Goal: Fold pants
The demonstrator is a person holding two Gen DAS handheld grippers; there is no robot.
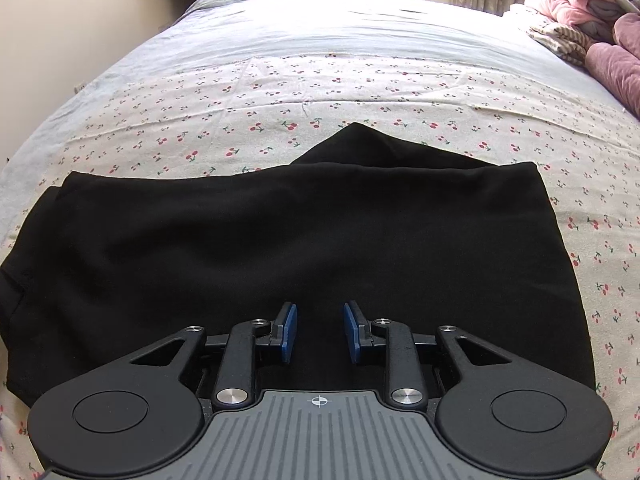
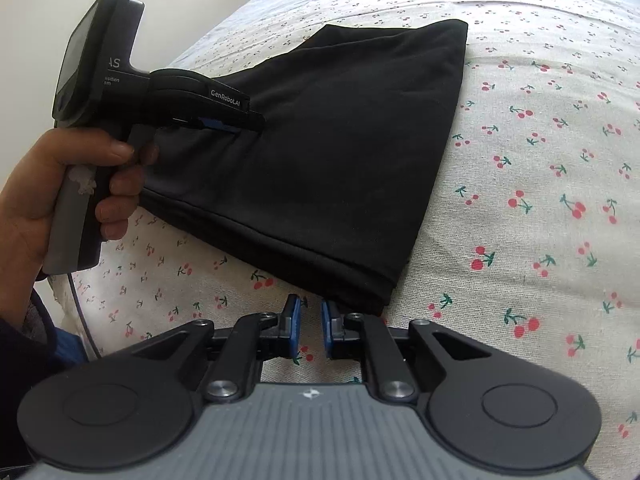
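Your black pants (image 1: pixel 280 248) lie on the bed (image 1: pixel 360 92), already doubled into a broad band whose long axis runs left to right across the left wrist view, with a folded end on the right and the looser end trailing off to the left. Your left hand-held gripper (image 1: pixel 320 330) hangs over the near long edge of that band, roughly at its middle, jaws spread a little with nothing between the pads; in the right wrist view its tips (image 2: pixel 240 124) sit low over the cloth, and you cannot tell there whether they touch it. Your right hand-held gripper (image 2: pixel 311 328) sits just off the near corner of the folded end, over bare cherry-print sheet (image 2: pixel 520 200), pads nearly pressed together with only a narrow slit showing, and holding nothing. So the left is the nearer one to the cloth; the next fold probably goes along the long axis, one end carried over the other, and the right would first need to open.
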